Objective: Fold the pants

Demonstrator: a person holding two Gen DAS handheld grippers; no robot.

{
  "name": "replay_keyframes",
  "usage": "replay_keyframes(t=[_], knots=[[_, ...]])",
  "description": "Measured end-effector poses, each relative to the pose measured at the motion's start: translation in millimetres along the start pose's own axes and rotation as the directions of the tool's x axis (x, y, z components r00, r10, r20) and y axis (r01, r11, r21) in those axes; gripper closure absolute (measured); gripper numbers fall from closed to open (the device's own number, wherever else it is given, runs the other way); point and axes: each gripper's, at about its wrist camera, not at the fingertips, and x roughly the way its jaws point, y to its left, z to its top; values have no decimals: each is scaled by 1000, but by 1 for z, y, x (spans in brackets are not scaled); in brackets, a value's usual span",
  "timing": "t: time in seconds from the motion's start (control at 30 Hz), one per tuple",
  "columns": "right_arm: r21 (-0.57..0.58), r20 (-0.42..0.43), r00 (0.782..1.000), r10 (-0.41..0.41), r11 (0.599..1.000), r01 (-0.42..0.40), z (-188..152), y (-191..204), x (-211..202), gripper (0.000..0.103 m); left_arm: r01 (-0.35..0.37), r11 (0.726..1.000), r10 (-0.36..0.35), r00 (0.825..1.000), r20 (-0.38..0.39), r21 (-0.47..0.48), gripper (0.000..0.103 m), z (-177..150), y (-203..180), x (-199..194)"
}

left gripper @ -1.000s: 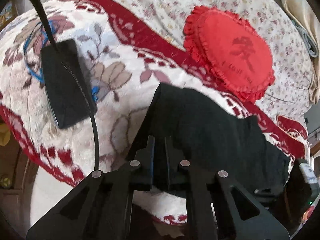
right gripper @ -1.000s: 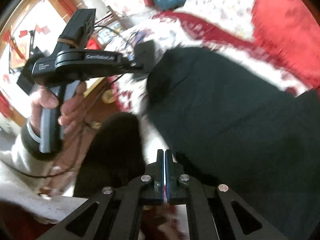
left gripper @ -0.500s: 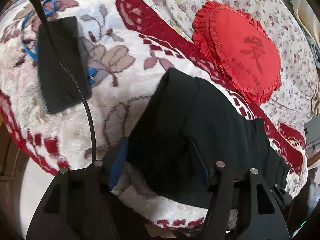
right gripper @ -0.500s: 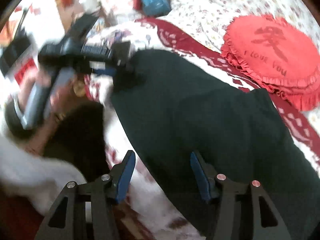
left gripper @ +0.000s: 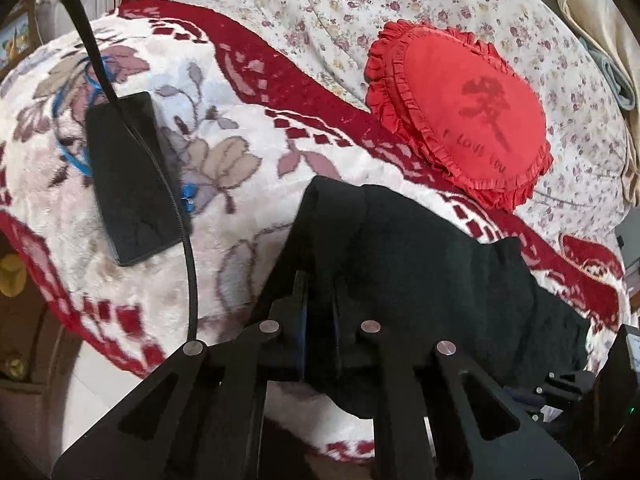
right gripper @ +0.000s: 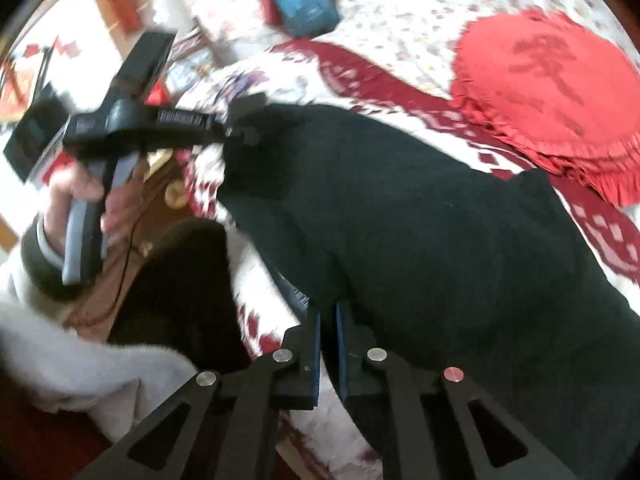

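We are looking at a home bedroom: a bed [left gripper: 440, 8] wearing floral sheets, a plush blanket [left gripper: 224, 184], a frilled red cushion [left gripper: 460, 120].

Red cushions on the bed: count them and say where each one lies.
1. The red frilled cushion lies on the floral bedspread, beyond the black pants and apart from them. Others may be hidden outside both views.

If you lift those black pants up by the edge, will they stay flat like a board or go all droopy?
Probably droopy. The black pants are soft cloth that already follows the bumps of the blanket, so they would likely sag and hang down. They look light too. Both grippers, left and right, pinch only a thin edge, so the loose part may swing or unfold.
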Motion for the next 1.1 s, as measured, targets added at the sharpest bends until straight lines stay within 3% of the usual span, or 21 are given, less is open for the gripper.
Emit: replay_keyframes(t=[0.07, 0.13, 0.17, 0.2, 0.23, 0.3, 0.4, 0.6, 0.73, 0.9, 1.1], knots=[[34, -50, 998, 24, 999, -22, -8, -6, 17, 96, -17, 1000, 17, 999, -38, -13, 95, -7, 7, 12], [57, -39, 998, 43, 998, -40, -8, -10, 12, 88, -25, 999, 23, 997, -79, -21, 94, -13, 12, 24], [65, -41, 998, 41, 997, -39, -7, -11, 6, 82, -24, 999, 22, 997, -73, -24, 91, -13, 13, 23], [83, -33, 998, 50, 995, -47, -5, -16, -3, 64, -24, 999, 22, 998, -64, -31, 85, -12, 14, 20], [107, -11, 998, 69, 992, -68, -3, -20, -12, 57, -26, 999, 23, 998, -60, -38, 82, -10, 16, 17], [183, 68, 994, 87, 978, -98, 4, -37, -34, 57, -45, 997, 43, 998, -41, -60, 81, -4, 21, 7], [233, 144, 989, -38, 972, 3, 13, -59, -50, 57, -63, 995, 64, 998, 7, -73, 74, 6, 24, -8], [305, 96, 981, -168, 943, 131, 24, -92, -22, 57, -18, 999, 18, 1000, 20, -34, 73, 18, -4, -4], [379, 28, 961, -275, 893, 244, 3, -132, -20, 58, 3, 1000, -2, 1000, -12, 11, 69, 20, -31, 26], [452, 31, 956, -293, 857, 248, -22, -170, -49, 73, -70, 997, 72, 996, -44, 44, 65, 27, -35, 66], [464, 48, 945, -322, 845, 264, -25, -156, -78, 70, -78, 996, 79, 996, -31, 46, 65, 33, -36, 47]])
